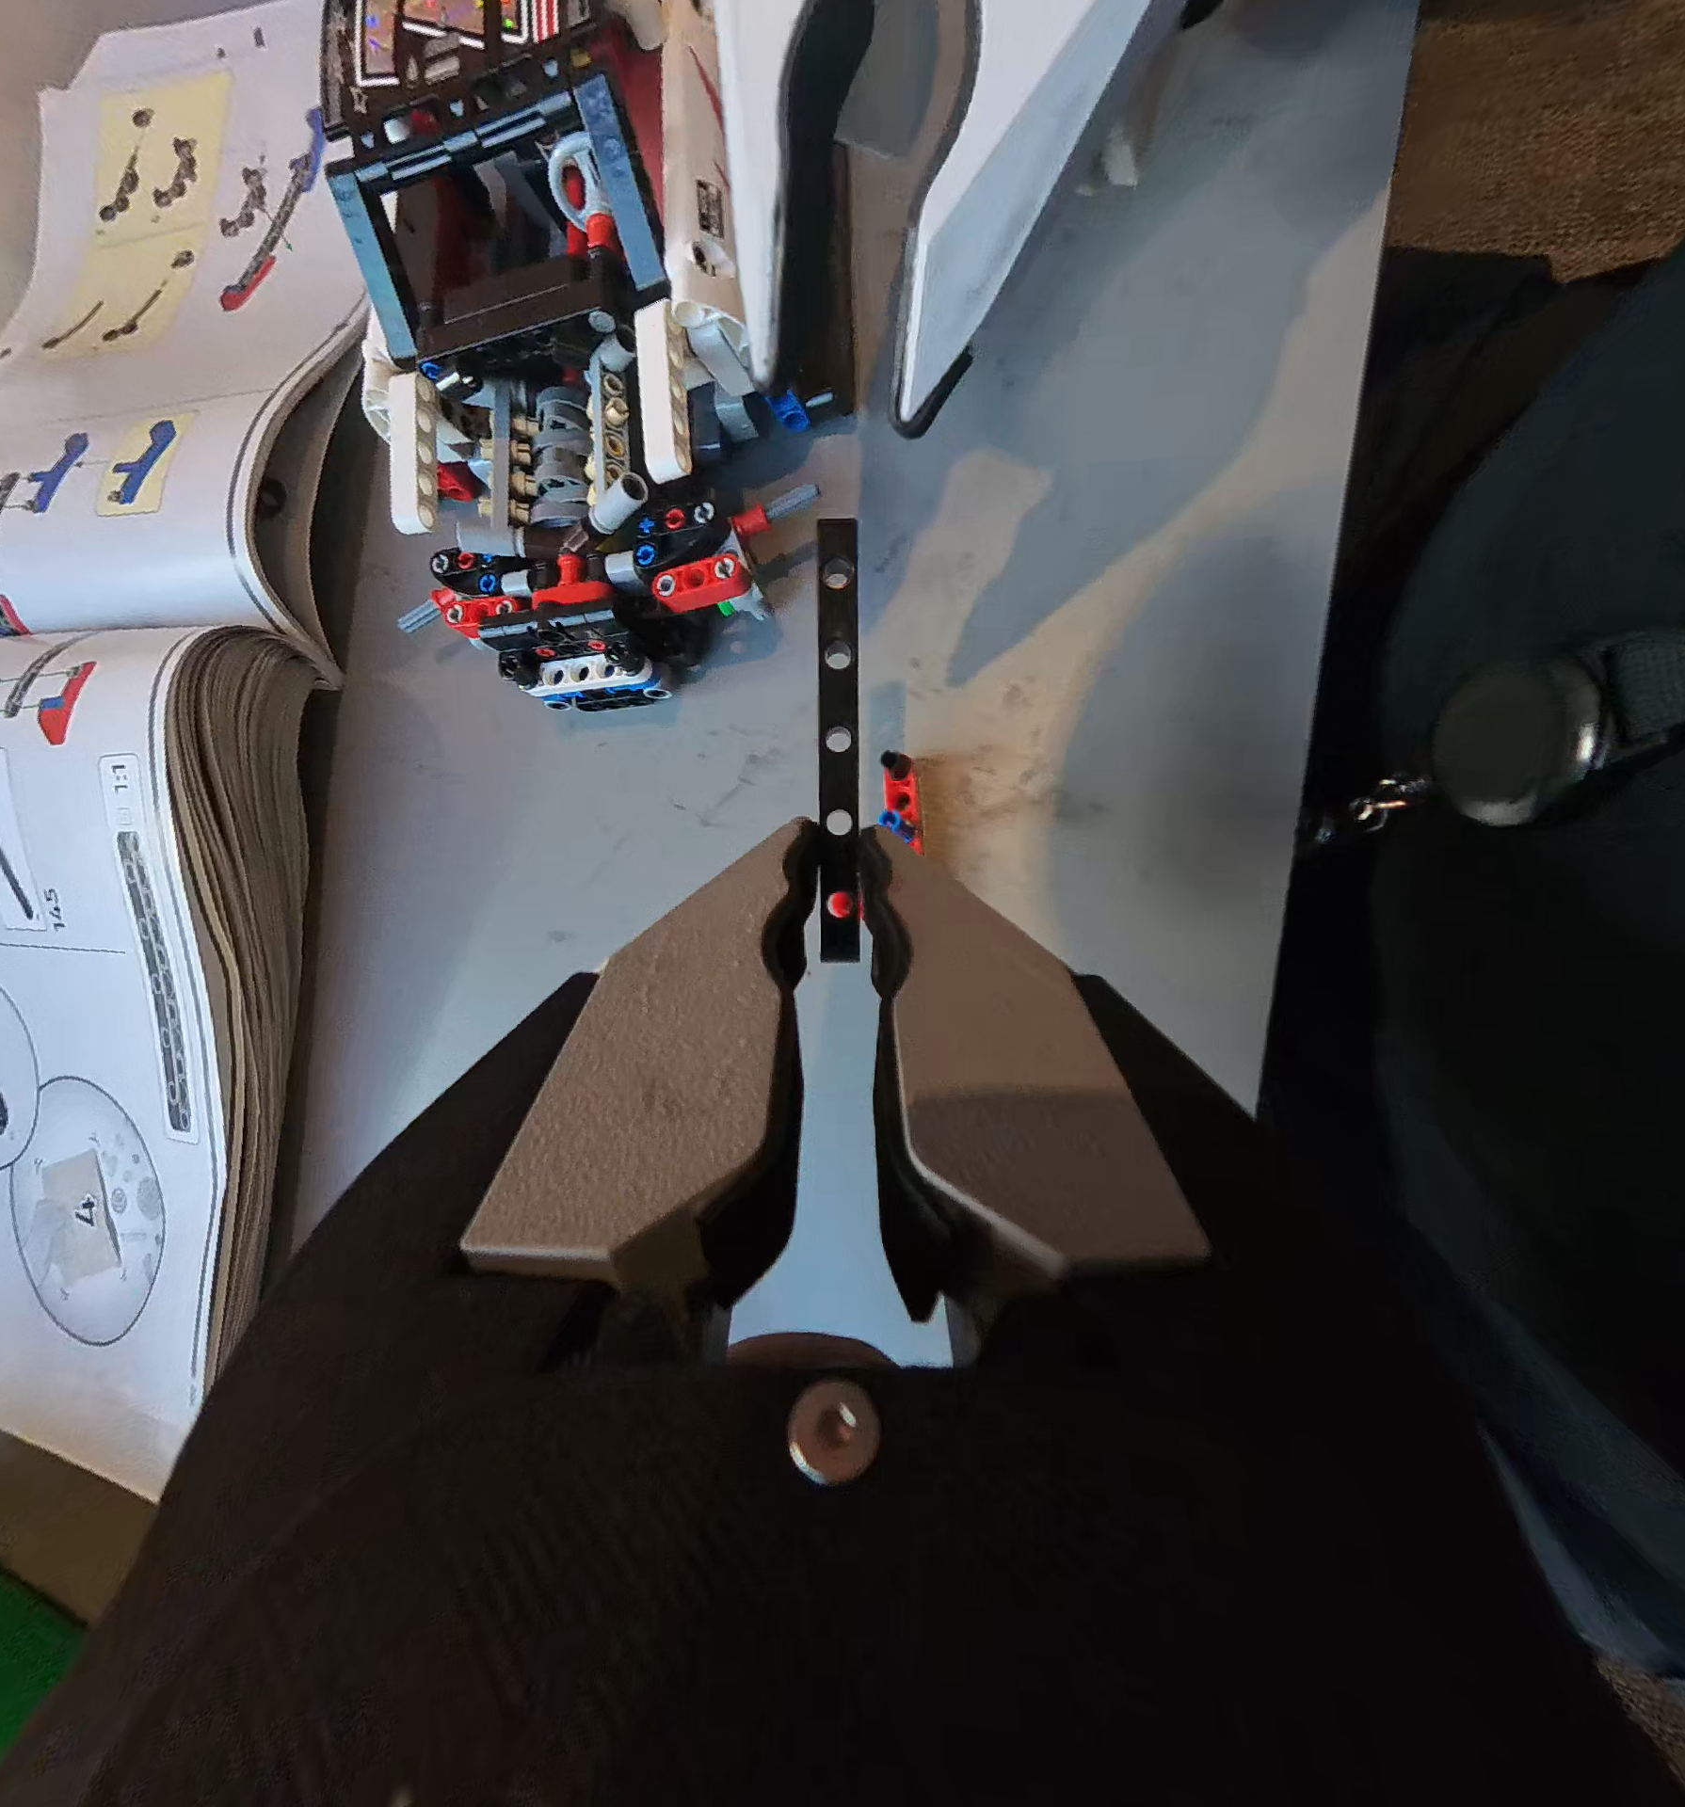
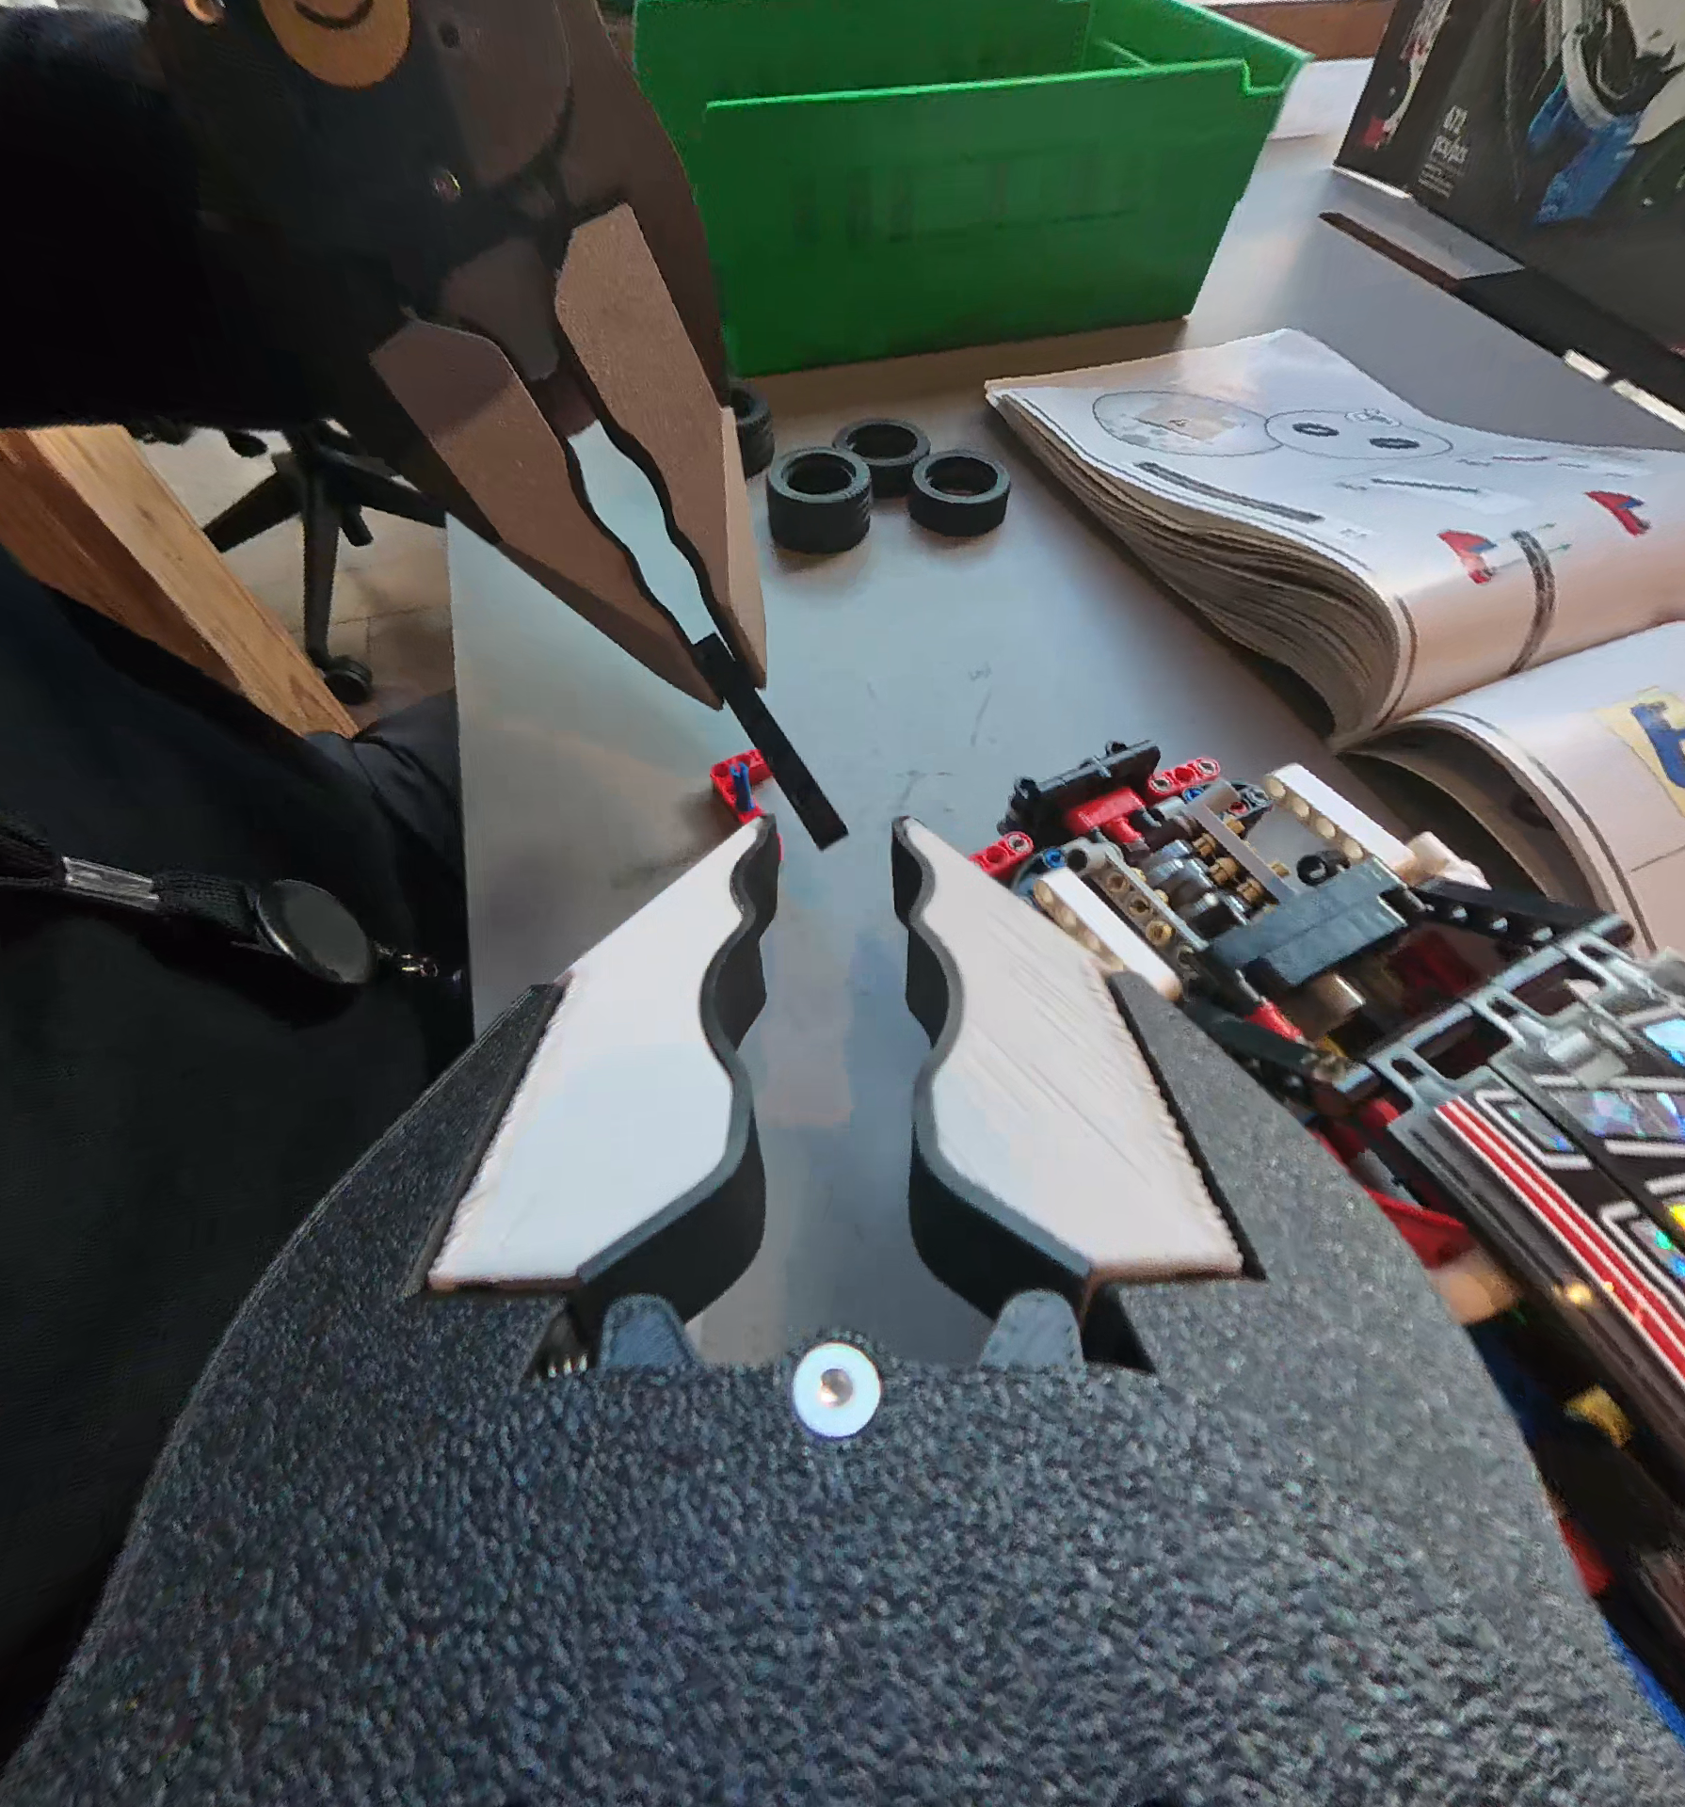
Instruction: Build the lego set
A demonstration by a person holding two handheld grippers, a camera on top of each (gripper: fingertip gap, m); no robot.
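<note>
Black beam (image 1: 838, 684): a long, thin lego piece with a row of holes, held in the air above the grey table (image 1: 545, 880), its near end clamped and its far end free.
Left gripper (image 1: 840, 880): fingers pressed together on the beam's near end; a red dot shows through the hole that sits between the fingertips.
Right gripper (image 2: 834, 841): jaws spread with bare table between them, nothing held; the beam's free tip hangs just beyond its fingertips, apart from them.
Small red piece (image 1: 902, 802): lies on the table just beside the held beam, with blue and black pins in it; in the right wrist view the beam crosses in front of it.
Lego car (image 1: 565, 508): partly built, on the table between the beam and the open instruction booklet (image 1: 66, 684); red, white and black parts with an exposed engine block.
Tyres (image 2: 817, 499): black, loose, grouped near the green bin (image 2: 966, 196); one is half hidden behind the left gripper's finger.
Cut off: the car's patterned body runs out of both views, so its full length cannot be seen.
Hard to make out: the dark clothing and lanyard reel (image 2: 315, 931) at the table edge merge into shadow.
</note>
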